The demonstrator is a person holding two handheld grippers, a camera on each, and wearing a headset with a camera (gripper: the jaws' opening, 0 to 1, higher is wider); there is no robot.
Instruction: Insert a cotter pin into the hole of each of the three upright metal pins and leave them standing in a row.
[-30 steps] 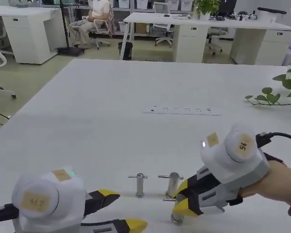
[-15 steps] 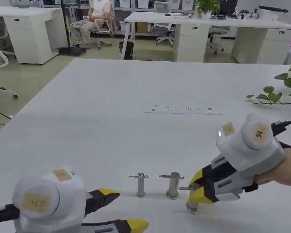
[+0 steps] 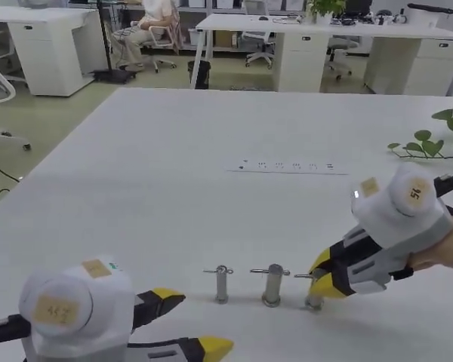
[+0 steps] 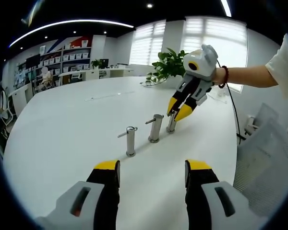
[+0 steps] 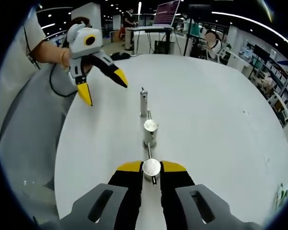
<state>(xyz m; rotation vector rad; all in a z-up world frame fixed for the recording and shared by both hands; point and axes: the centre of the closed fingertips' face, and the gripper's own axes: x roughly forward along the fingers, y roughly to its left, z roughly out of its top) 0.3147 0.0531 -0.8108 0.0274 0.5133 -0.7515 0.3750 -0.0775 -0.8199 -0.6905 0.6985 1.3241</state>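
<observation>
On a broad white workbench (image 3: pixel 174 188), three upright silver metal pins stand in a row, each crossed near its head by a thin wire cotter pin (image 3: pixel 269 271). The thick middle pin (image 3: pixel 271 286) anchors the line. In the head view the slimmer silver pin (image 3: pixel 222 285) stands just to its left and the end pin (image 3: pixel 314 300) just to its right. The right gripper (image 3: pixel 321 277), white-bodied with yellow-tipped black jaws, holds its fingers narrow around the end pin, whose round head (image 5: pixel 151 168) sits between them in the right gripper view. The left gripper (image 3: pixel 196 323) hovers nearer the person than the middle pin, well apart from it, fingers spread wide and holding nothing.
</observation>
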